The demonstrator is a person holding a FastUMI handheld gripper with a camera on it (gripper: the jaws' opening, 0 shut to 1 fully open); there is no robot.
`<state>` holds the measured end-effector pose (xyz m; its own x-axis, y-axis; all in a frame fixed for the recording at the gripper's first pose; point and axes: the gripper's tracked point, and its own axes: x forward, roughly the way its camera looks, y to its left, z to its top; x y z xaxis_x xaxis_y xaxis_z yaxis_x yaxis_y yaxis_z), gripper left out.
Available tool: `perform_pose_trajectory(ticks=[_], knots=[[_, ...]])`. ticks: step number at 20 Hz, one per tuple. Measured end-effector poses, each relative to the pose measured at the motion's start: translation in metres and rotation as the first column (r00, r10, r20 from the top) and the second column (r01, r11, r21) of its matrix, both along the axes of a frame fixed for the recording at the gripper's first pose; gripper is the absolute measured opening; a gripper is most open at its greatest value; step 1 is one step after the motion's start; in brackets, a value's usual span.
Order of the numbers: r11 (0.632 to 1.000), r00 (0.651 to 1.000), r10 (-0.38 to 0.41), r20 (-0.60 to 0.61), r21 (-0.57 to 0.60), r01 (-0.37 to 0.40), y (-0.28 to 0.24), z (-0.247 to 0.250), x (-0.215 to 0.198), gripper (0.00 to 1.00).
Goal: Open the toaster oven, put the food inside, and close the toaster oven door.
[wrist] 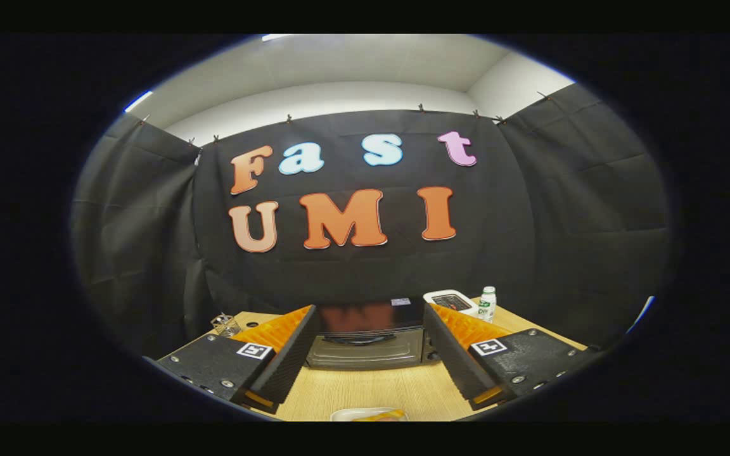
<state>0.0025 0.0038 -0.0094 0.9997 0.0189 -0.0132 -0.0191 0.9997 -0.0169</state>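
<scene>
The oven (365, 345) stands on the counter (397, 389) straight ahead of the tool (368, 380), framed in the gap between the 2 fingers (276, 364). Its door (365, 356) faces the tool and is closed. The handle (360, 339) runs crosswise along the upper part of the door, so its long axis lies at right angles to the line of approach and roughly in line with the gap between the fingers. The oven is beyond the fingertips, apart from them, with a strip of bare counter between.

The food (377, 415) lies on a pale dish (343, 415) on the near counter, below the tool and closer than the oven. It is partly cut off, so its kind cannot be told.

The tool is spread wide and holds nothing; neither finger touches any object.

Judgement: the door step is not yet done. The coming move calls for a straight advance toward the handle.

Beyond the oven, to its right, stand a white appliance (452, 301) and a small bottle (486, 304). A small wire object (225, 324) sits at the far left of the counter.
</scene>
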Motion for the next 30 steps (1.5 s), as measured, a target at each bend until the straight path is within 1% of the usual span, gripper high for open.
perform_pose_trajectory(ticks=[7,9,12,17,23,26,30], knots=[[1.0,0.999,0.012,-0.036,-0.009,-0.012,0.006,-0.015,0.008,0.98],[1.0,0.998,0.025,-0.063,-0.017,-0.026,0.01,-0.022,0.012,0.98],[0.999,0.996,0.023,-0.085,-0.022,-0.025,0.009,-0.031,0.022,0.98],[0.999,0.99,0.02,-0.14,-0.024,-0.024,0.012,-0.054,0.042,0.98],[0.997,0.973,0.02,-0.231,-0.069,-0.037,0.017,-0.095,0.071,0.98],[0.997,0.968,0.022,-0.252,-0.065,-0.04,0.017,-0.108,0.087,0.99],[0.996,0.96,0.006,-0.279,-0.086,-0.031,0.014,-0.131,0.109,0.99]])
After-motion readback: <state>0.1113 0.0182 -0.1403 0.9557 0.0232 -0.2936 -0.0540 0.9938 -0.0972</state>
